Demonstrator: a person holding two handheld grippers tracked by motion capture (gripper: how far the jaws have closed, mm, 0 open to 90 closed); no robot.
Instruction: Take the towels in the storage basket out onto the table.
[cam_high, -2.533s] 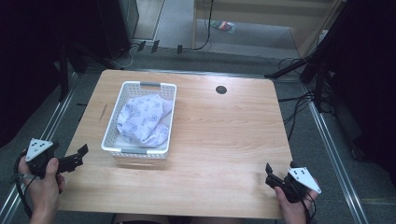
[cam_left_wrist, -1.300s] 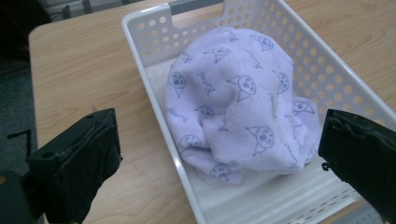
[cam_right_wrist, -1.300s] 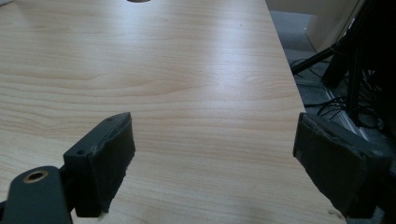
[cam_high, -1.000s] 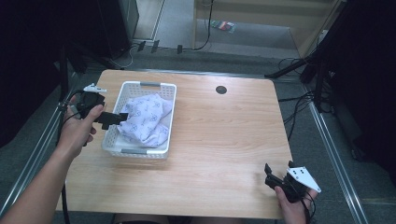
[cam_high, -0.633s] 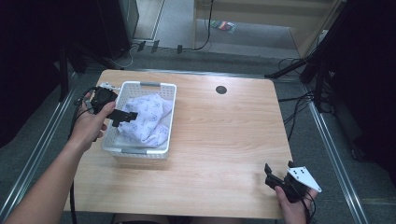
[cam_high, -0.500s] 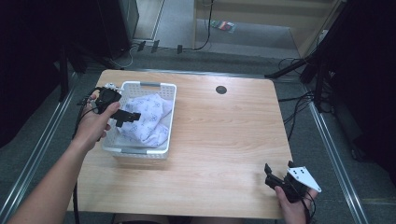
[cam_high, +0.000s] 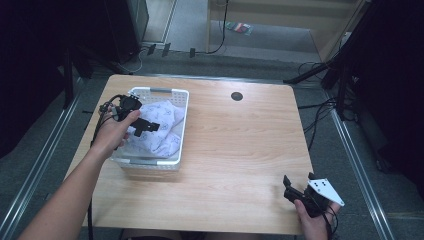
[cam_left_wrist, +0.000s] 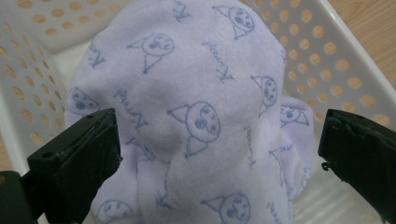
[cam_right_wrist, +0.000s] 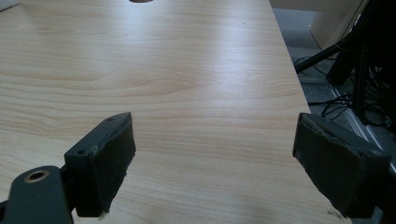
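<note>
Cloth was the thing in hand: in the high view a pale lilac, soft printed cloth (cam_high: 162, 131) lay bunched in a white perforated plastic basket (cam_high: 180, 125) at the left of the frame, on the light wooden bench (cam_high: 240, 150). The left gripper (cam_high: 150, 126) hung over it with jaws apart; the right gripper (cam_high: 289, 187) sat low at the lower right, well apart from the basket.

In the left gripper view the cloth (cam_left_wrist: 196, 116) rose as a rounded fleecy hump between the wide-open jaws, which held nothing. It looked light, limp and non-slippery, nothing fragile; a pinch on the top of that hump should lift it, though loose folds would trail.

In the right gripper view the jaws stood wide open and empty above bare bench (cam_right_wrist: 196, 93).
</note>
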